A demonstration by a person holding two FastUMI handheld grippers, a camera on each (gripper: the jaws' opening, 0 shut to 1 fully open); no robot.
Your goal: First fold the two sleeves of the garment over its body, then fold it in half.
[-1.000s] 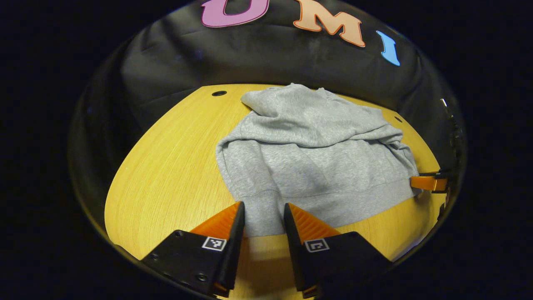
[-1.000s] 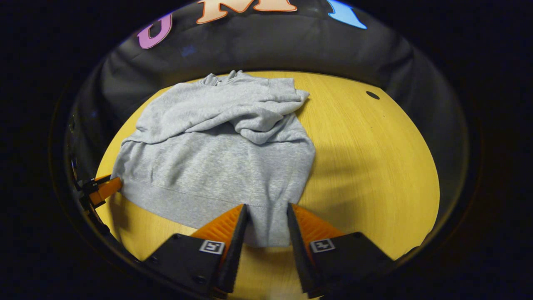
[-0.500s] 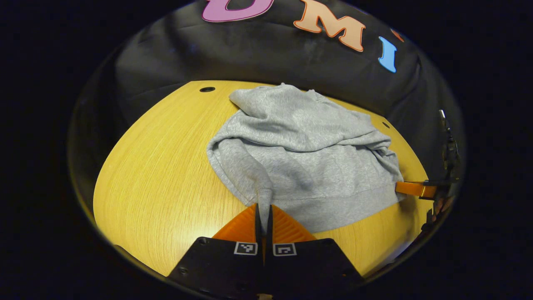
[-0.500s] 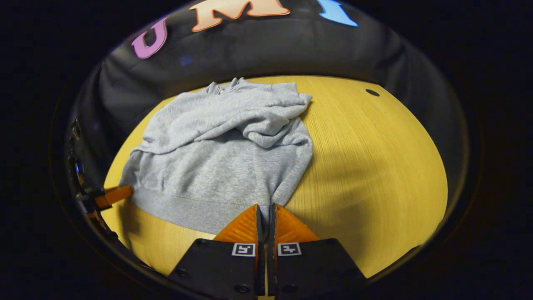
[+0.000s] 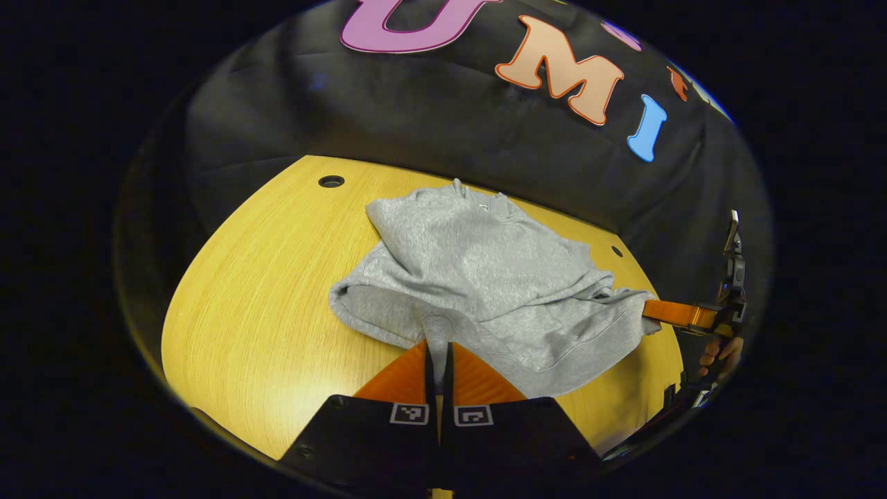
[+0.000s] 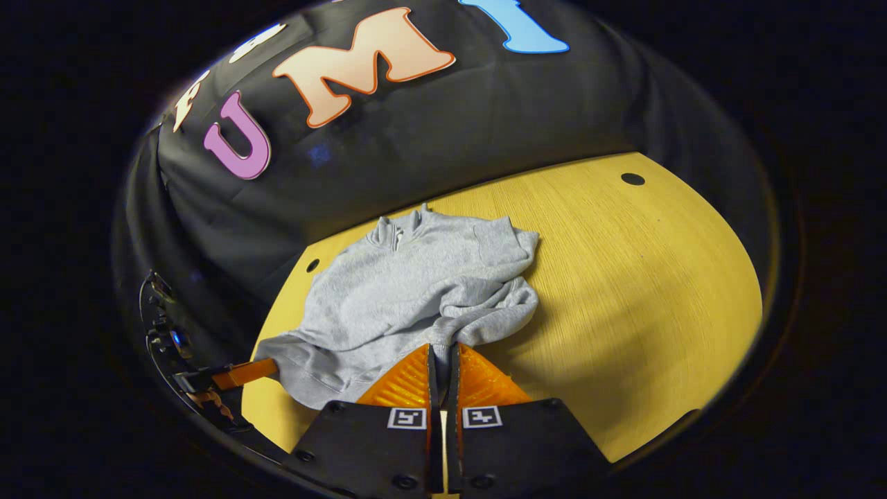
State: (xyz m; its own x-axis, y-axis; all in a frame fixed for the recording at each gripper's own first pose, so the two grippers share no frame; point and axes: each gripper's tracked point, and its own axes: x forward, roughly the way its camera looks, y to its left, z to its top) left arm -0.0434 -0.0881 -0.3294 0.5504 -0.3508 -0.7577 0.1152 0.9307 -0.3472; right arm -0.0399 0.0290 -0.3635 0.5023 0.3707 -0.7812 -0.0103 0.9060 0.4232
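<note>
A grey sweatshirt (image 5: 485,270) lies on the yellow wooden table (image 5: 256,291), both sleeves folded across its body and its collar at the far edge. My left gripper (image 5: 438,350) is shut on one corner of the hem, which is lifted off the table. In the right gripper view my right gripper (image 6: 442,353) is shut on the other hem corner of the sweatshirt (image 6: 409,291), also raised. The right gripper (image 5: 675,313) appears at the right edge of the left gripper view, and the left gripper (image 6: 239,374) at the lower left of the right gripper view.
The black cloth wall (image 5: 450,132) rises just behind the table's far edge. Small dark holes (image 5: 331,181) mark the tabletop (image 6: 658,277) near its back corners. A hand (image 5: 721,350) holds the far gripper. Bare wood lies on both sides of the garment.
Both grippers went from open around the hem to shut on its corners. They have since risen and moved toward the collar, pulling the lower half of the sweatshirt up off the table.
</note>
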